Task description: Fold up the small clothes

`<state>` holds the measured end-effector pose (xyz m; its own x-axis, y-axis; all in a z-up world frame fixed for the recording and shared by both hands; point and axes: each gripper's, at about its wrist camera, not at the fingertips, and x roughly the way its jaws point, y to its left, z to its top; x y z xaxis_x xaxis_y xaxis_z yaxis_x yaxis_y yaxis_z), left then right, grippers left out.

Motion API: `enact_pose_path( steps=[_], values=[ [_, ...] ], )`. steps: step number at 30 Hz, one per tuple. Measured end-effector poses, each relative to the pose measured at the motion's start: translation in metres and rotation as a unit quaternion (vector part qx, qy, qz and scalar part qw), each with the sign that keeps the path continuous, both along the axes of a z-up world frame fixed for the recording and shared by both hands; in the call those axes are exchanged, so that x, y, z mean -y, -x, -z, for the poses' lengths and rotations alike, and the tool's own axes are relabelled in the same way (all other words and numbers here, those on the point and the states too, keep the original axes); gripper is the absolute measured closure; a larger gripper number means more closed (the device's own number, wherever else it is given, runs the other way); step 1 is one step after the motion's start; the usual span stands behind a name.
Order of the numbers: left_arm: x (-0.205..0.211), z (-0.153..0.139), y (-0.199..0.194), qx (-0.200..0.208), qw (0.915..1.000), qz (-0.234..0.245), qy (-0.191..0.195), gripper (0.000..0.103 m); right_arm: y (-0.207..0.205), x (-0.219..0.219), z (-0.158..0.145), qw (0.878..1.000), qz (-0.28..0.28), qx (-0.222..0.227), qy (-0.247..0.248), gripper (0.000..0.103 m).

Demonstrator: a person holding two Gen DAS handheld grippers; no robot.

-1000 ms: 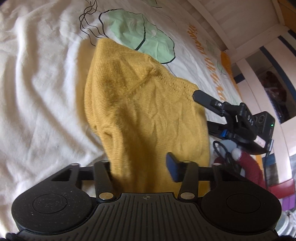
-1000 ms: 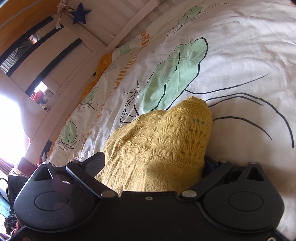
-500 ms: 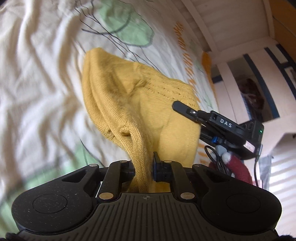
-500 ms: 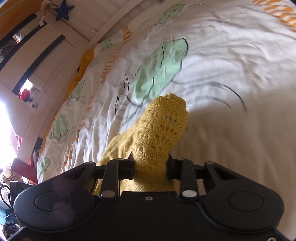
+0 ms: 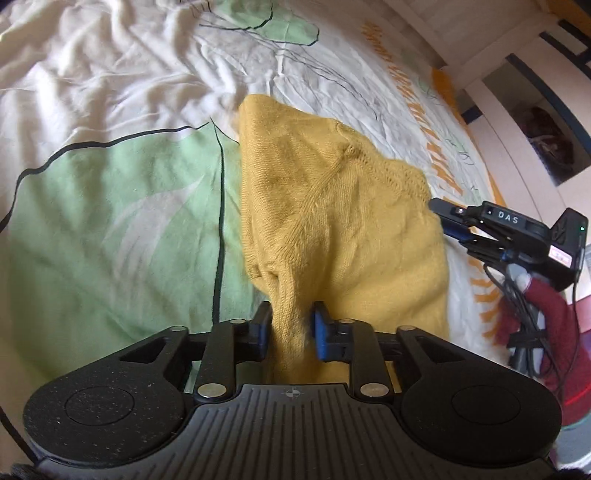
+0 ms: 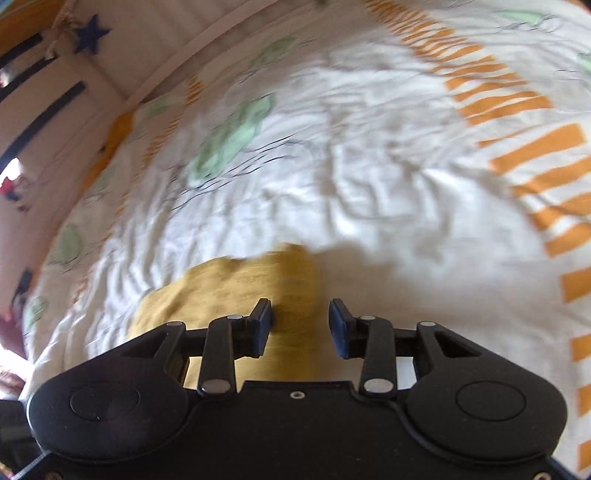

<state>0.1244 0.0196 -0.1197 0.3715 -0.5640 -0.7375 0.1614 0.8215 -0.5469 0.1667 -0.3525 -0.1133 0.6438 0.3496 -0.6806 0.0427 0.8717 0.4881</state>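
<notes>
A rumpled white duvet [image 5: 110, 74] printed with green leaves and orange stripes covers the bed, white wooden panelling [image 6: 122, 55] behind — a blue star [image 6: 90, 35] hangs there. The mustard knitted sweater [image 5: 332, 206] lies bunched on it. The left gripper [image 5: 291, 325] pinches a gathered fold; its jaws have just eased apart slightly. The right gripper [image 6: 301, 325] has just been opening — knit between its jaws, right pad clear.

Ahead and to the left of the left tongs [image 5: 291, 328], the bed cover [image 5: 110, 206] lies open and rumpled. A yellow knitted garment [image 5: 332, 206] is bunched between its pads and spreads forward. To its right, the right tongs [image 5: 448, 221] and trailing cables [image 5: 524, 314] crowd the garment's edge. Ahead of the right tongs, open cover reaches a white wooden bed frame [image 6: 155, 55].
</notes>
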Motion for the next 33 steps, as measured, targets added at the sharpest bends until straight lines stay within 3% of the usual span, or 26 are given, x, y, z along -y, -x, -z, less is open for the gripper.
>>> enact_pose_path(
  steps=[3, 10, 11, 13, 14, 21, 27, 33],
  values=[
    [0.000, -0.009, 0.008, 0.027, 0.9993, -0.007, -0.024, 0.074, 0.014, 0.009, -0.001, 1.000, 0.026, 0.016, 0.005, 0.050],
    [0.003, -0.045, 0.044, 0.139, 0.9842, -0.034, -0.105, 0.069, 0.053, -0.001, -0.024, 0.996, 0.026, 0.083, 0.018, 0.024],
    [0.003, -0.049, 0.047, 0.151, 0.9816, -0.037, -0.110, 0.063, 0.058, -0.005, -0.027, 0.995, 0.024, 0.091, 0.022, 0.021],
    [0.005, -0.057, 0.053, 0.172, 0.9766, -0.042, -0.122, 0.052, 0.068, -0.012, -0.031, 0.994, 0.020, 0.105, 0.027, 0.006],
    [0.008, -0.061, 0.054, 0.180, 0.9742, -0.044, -0.129, 0.040, 0.074, -0.016, -0.033, 0.993, 0.018, 0.111, 0.031, 0.002],
    [0.031, -0.072, 0.061, 0.214, 0.9561, -0.060, -0.191, 0.001, 0.106, -0.037, -0.041, 0.990, 0.024, 0.128, 0.056, 0.000],
    [0.042, -0.075, 0.064, 0.211, 0.9487, -0.073, -0.224, 0.001, 0.127, -0.055, -0.043, 0.987, 0.030, 0.110, 0.113, 0.000],
    [0.050, -0.074, 0.066, 0.188, 0.9510, -0.065, -0.237, 0.001, 0.146, -0.060, -0.044, 0.987, 0.032, 0.094, 0.129, 0.000]
  ],
)
